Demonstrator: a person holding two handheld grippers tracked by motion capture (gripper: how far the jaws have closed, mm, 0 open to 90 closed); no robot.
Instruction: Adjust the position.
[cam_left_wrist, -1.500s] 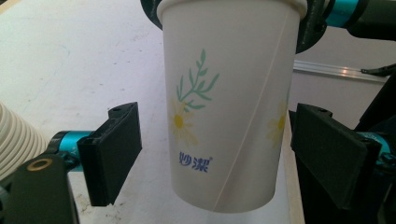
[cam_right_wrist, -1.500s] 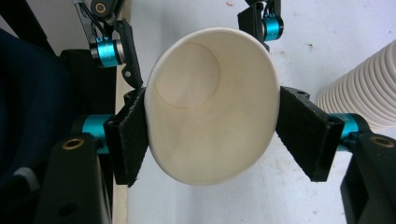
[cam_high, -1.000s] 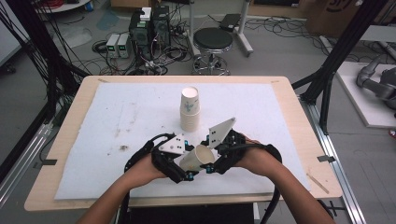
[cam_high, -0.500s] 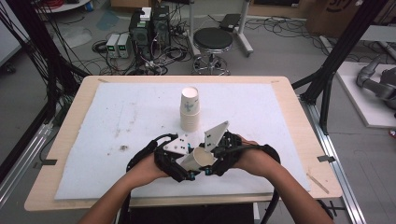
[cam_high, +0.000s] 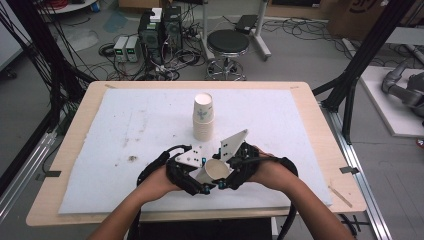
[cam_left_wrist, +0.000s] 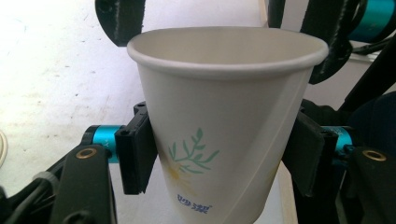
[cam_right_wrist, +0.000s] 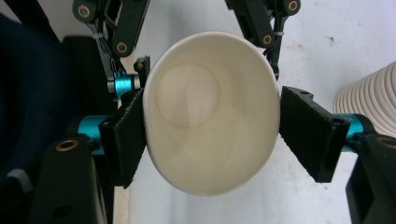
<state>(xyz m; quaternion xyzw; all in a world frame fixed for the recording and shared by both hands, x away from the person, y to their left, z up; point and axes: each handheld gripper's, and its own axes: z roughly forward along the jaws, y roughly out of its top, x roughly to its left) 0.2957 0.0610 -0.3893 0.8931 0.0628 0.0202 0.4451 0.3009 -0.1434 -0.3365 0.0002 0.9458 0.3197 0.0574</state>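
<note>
- Table (cam_high: 320, 150): pale wooden top, nearly all covered by a white foam sheet (cam_high: 125, 150) with a few dark specks left of centre
- Stack of paper cups (cam_high: 203, 117): stands upside down on the sheet, just beyond the two grippers, well apart from the table edges; green sprig print on the top cup; since the cups are inverted, the insides cannot be seen. Its ribbed rims (cam_right_wrist: 369, 107) show at the edge of the right gripper view
- Both hands meet at the near middle of the table, forearms coming in from the near edge
- Left gripper (cam_high: 192, 172): jaws have just been closing; in the left gripper view its pads (cam_left_wrist: 136, 156) press both sides of the lower cup wall, so it clamps the cup
- Right gripper (cam_high: 235, 167): jaws have just been opening; in the right gripper view the left pad (cam_right_wrist: 126, 135) lies against the rim, the other pad (cam_right_wrist: 308, 130) stands just clear of it, so the grip is let go and the jaws stand apart around the rim
- Single paper cup (cam_high: 214, 171): held off the sheet between the two grippers, tilted, mouth toward the right gripper. White, rolled rim, green sprig (cam_left_wrist: 194, 151) and small blue print near the base
- Cup contents: the right gripper view looks straight into the mouth (cam_right_wrist: 210, 112); bare white floor and walls, nothing inside
- Rim reads slightly oval in that view
</note>
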